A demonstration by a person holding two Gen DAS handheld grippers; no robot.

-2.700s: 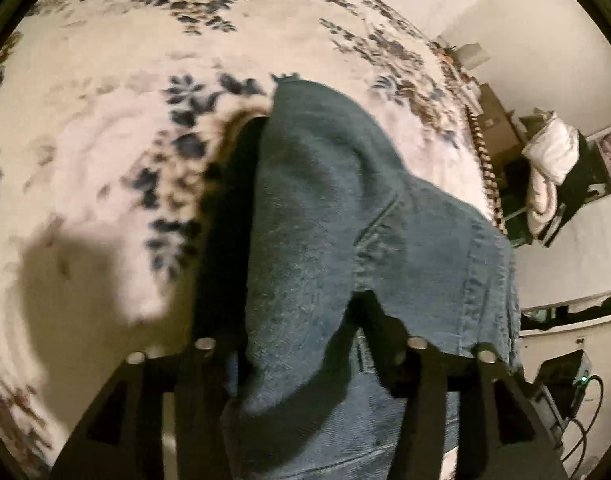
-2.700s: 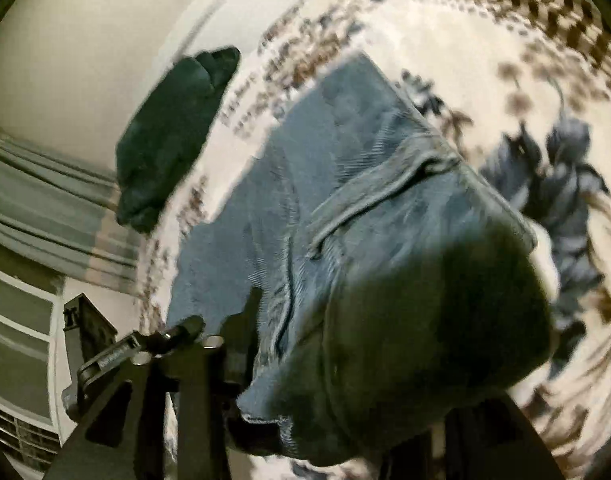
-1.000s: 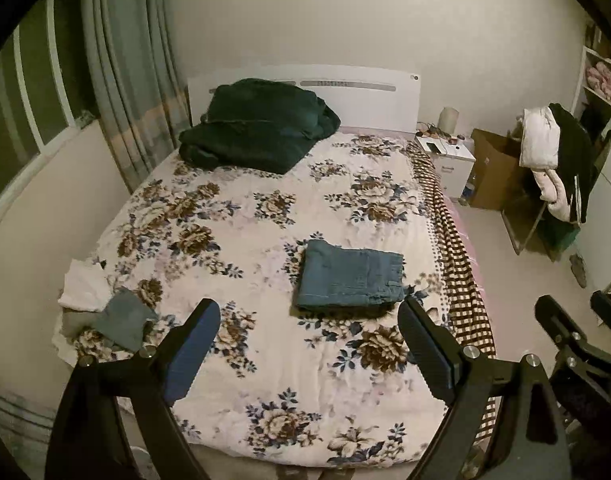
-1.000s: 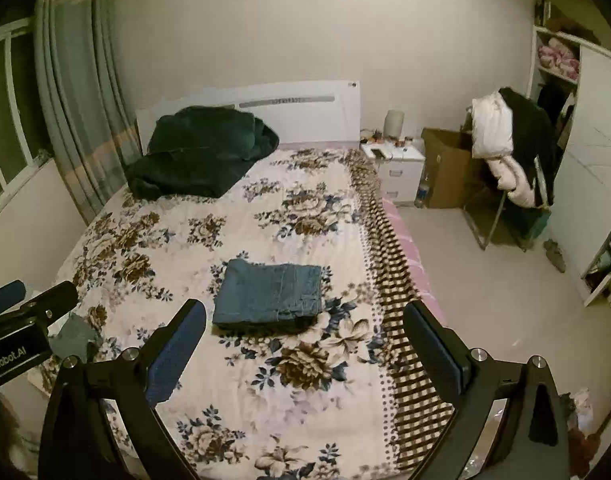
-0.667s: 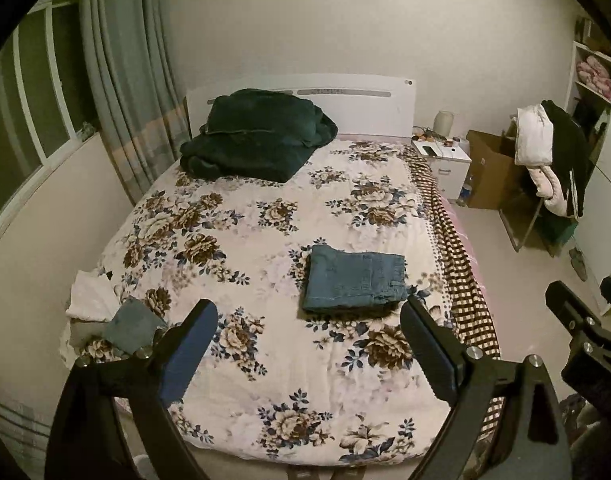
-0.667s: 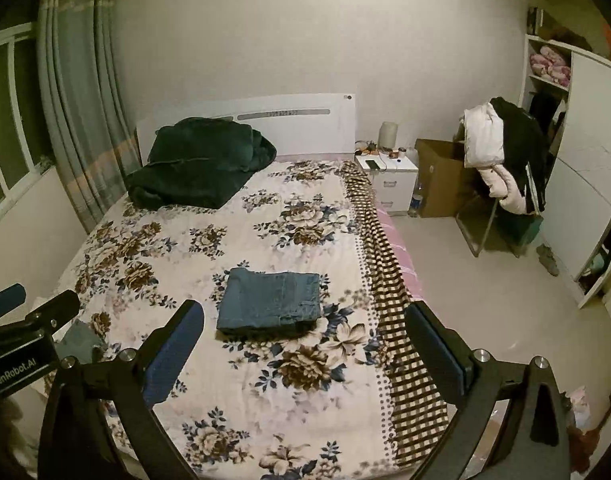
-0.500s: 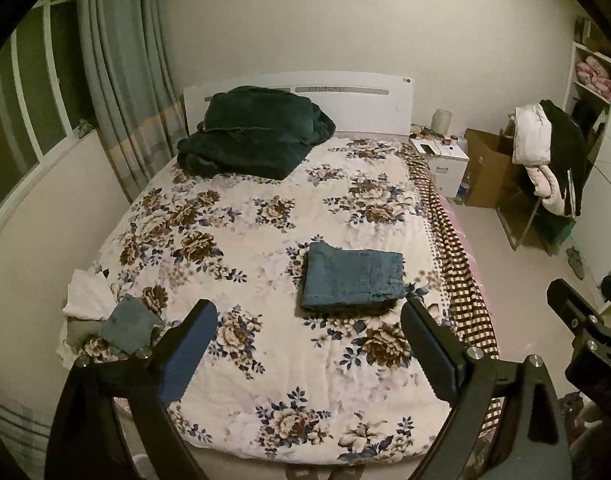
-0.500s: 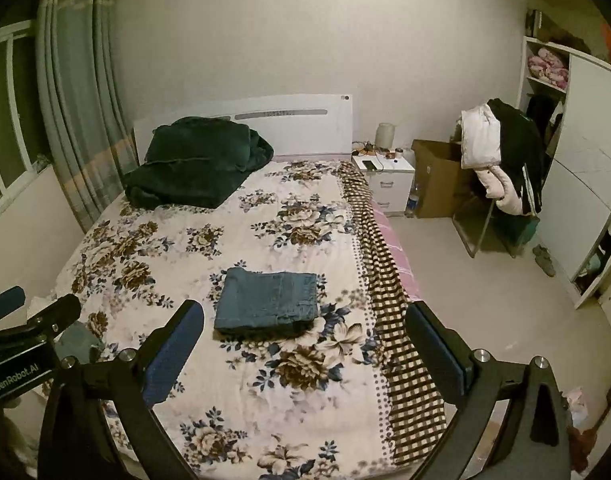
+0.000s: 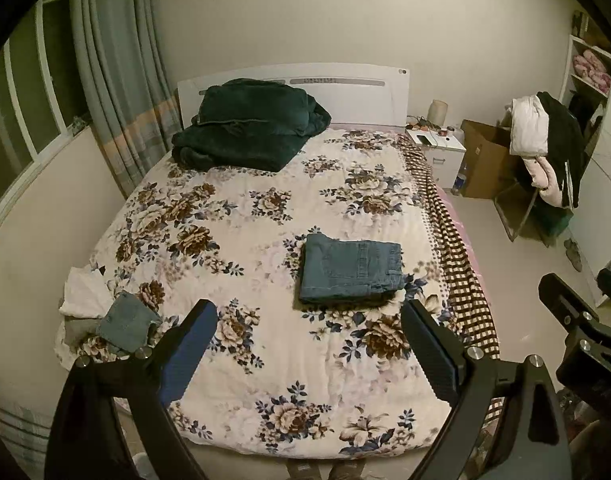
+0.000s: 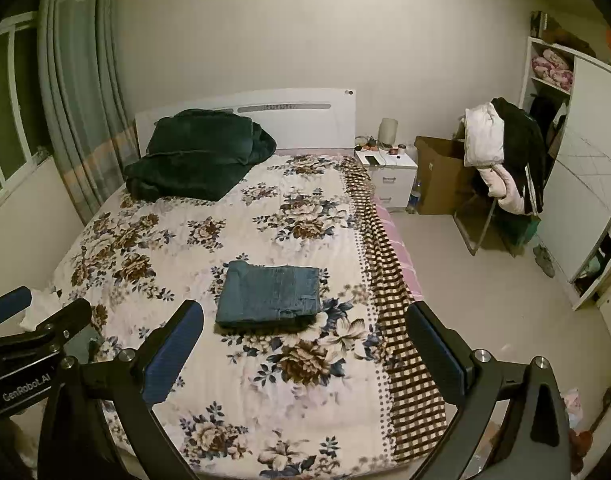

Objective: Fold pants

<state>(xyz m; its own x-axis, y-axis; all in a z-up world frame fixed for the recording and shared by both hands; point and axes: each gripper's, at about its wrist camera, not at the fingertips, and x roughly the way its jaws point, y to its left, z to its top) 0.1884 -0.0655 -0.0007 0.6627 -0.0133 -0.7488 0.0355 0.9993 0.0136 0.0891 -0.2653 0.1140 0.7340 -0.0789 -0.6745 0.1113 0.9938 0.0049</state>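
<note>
The blue jeans (image 9: pixel 350 274) lie folded into a flat rectangle on the floral bedspread (image 9: pixel 241 240), right of the bed's middle; they also show in the right wrist view (image 10: pixel 270 295). My left gripper (image 9: pixel 309 344) is open and empty, held well back above the foot of the bed. My right gripper (image 10: pixel 303 344) is open and empty too, at the same distance. Part of the right gripper's body (image 9: pixel 577 328) shows at the right edge of the left wrist view, and the left gripper's body (image 10: pixel 21 340) at the left edge of the right wrist view.
A dark green blanket (image 9: pixel 245 124) is heaped by the headboard. A small pile of clothes (image 9: pixel 105 312) lies at the bed's front left corner. A white nightstand (image 10: pixel 387 174), a cardboard box (image 10: pixel 441 176) and a chair hung with coats (image 10: pixel 501 152) stand to the right.
2.7 s ago both grippers were close over the jeans on the bed. Since then they have let go, opened and drawn far back. Over the last second the views have barely shifted.
</note>
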